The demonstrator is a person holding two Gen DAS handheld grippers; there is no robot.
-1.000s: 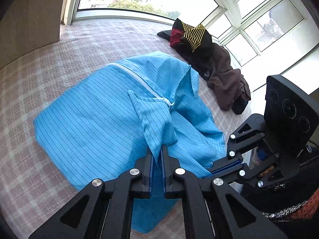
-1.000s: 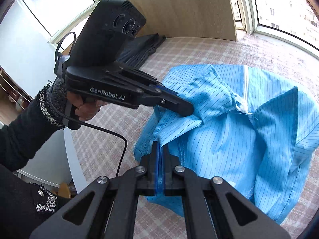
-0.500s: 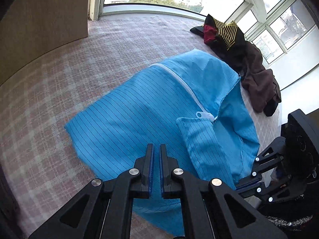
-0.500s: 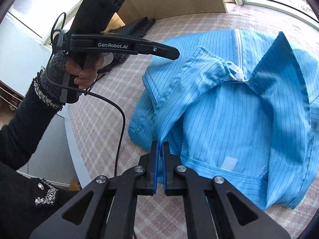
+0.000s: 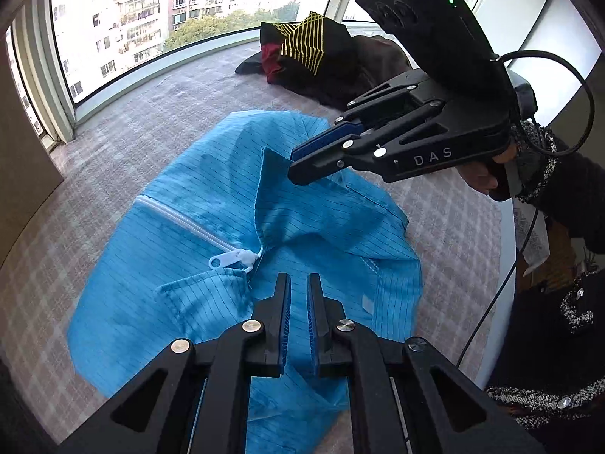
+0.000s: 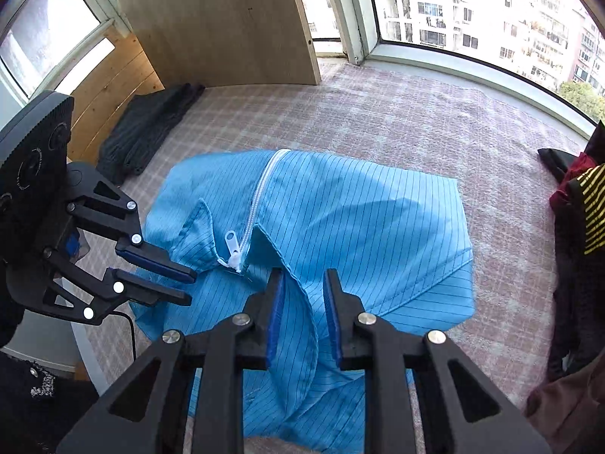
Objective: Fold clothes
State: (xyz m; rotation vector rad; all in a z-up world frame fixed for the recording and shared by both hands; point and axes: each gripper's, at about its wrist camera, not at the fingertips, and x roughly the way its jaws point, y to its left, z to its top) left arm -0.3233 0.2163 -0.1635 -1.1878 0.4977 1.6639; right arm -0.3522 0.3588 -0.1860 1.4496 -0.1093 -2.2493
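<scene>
Blue jacket [image 5: 234, 227], thin and limp, lies zipped on our checked mat [image 5: 159, 113], the left gripper [image 5: 298, 283] slightly parted and empty above its collar, while the right-wrist view shows our right gripper [image 6: 300, 280] wider apart, also empty, straddling the raised collar edge [image 6: 280, 253], probably the best grab.

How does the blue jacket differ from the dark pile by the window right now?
The blue jacket lies spread flat, one garment, zipped with a white zipper; the dark pile is heaped, several garments bunched together. The jacket sits beneath both grippers; the pile lies farther off. Both rest on the checked cloth.
</scene>
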